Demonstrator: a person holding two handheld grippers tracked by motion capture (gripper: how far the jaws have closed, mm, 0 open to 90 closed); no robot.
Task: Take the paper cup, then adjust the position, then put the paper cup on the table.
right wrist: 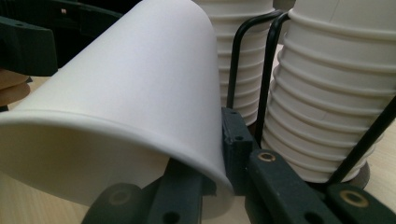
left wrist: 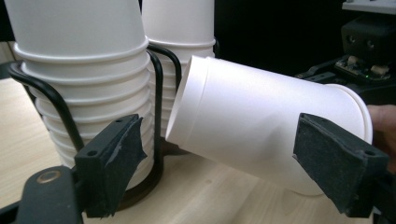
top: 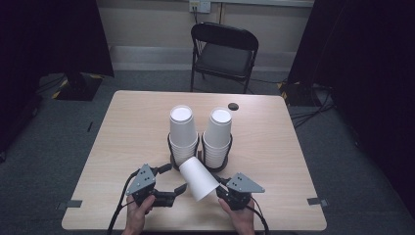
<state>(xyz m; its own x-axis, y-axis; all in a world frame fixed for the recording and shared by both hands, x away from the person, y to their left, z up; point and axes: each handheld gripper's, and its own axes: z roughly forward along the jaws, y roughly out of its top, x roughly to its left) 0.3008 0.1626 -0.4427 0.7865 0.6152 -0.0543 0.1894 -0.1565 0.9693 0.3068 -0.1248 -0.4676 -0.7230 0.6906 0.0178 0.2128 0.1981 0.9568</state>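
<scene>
High view: a smooth white paper cup lies tilted at the desk's six o'clock, with two ribbed cup stacks in black wire holders just beyond.

Left gripper view: left gripper jaws apart beside the cup.

Right gripper view: right gripper jaws clamped on the cup's rim.

Overhead forward-down; gripper views close — shared cup

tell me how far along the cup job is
Done: one white cup is off the two stacks in their wire holders and lies tilted above the table. In hand: the right gripper pinches its rim; the left gripper stands open around the body, pads apart from it. Left: where it goes isn't visible.
</scene>
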